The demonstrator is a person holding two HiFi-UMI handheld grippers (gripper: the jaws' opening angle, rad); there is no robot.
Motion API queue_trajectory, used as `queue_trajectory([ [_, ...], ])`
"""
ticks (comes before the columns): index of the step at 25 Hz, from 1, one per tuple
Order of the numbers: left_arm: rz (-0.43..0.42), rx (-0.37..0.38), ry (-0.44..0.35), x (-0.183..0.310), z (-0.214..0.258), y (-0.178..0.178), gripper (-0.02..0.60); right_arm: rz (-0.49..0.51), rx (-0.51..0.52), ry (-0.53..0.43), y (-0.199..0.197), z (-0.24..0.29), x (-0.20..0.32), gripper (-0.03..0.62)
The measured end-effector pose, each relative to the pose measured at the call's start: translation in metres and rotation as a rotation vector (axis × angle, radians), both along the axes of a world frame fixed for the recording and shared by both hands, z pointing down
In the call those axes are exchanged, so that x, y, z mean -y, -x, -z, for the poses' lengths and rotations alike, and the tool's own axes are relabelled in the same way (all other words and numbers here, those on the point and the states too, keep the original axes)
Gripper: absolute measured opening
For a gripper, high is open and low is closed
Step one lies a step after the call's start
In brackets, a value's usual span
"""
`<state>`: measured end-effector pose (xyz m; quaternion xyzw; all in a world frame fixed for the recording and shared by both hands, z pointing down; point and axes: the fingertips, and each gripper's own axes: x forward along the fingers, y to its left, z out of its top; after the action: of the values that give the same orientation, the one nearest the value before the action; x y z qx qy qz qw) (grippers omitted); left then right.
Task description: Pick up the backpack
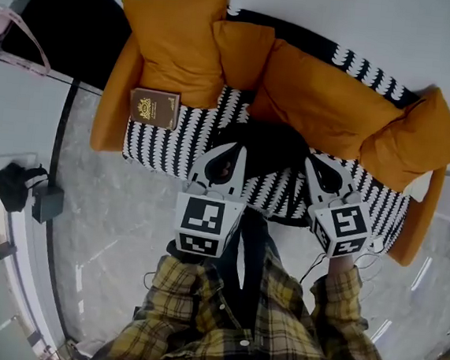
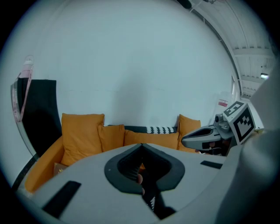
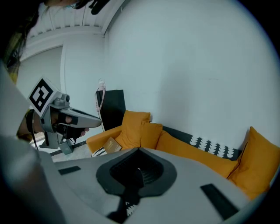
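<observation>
The black backpack (image 1: pixel 264 143) lies on the front middle of the sofa's black-and-white seat (image 1: pixel 178 135). My left gripper (image 1: pixel 236 149) hovers at its left side and my right gripper (image 1: pixel 312 161) at its right side, both pointing toward the sofa's back. Both stand shut, and I see nothing clamped in either. The left gripper view looks over its own closed jaws (image 2: pixel 141 145) to the orange cushions, with the right gripper (image 2: pixel 186 141) at the right. In the right gripper view its shut jaws (image 3: pixel 139 149) fill the foreground and the left gripper (image 3: pixel 98 119) is at the left.
Several orange cushions (image 1: pixel 179 40) line the sofa's back and arms. A brown book (image 1: pixel 153 109) lies on the seat's left end. A black panel (image 1: pixel 74 18) stands behind the sofa's left end. A dark bag (image 1: pixel 15 183) sits on the glossy floor at left.
</observation>
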<state>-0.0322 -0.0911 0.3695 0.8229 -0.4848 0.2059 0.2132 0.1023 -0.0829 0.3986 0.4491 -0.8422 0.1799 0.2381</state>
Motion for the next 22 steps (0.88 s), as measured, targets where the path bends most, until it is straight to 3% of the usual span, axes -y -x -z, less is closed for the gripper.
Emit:
queue_trajectory([
  [9,-0.007,0.073,0.088,-0.004,-0.077,0.003,0.018,0.04,-0.032,0.071,0.006,-0.067,0.003,0.015],
  [17,0.003,0.128,0.194,-0.014,-0.158,0.012,0.018,0.004,-0.07,0.127,-0.001,-0.138,0.004,0.015],
  [22,0.006,0.116,0.283,-0.029,-0.205,0.013,0.018,0.017,-0.116,0.174,-0.002,-0.177,-0.001,0.015],
])
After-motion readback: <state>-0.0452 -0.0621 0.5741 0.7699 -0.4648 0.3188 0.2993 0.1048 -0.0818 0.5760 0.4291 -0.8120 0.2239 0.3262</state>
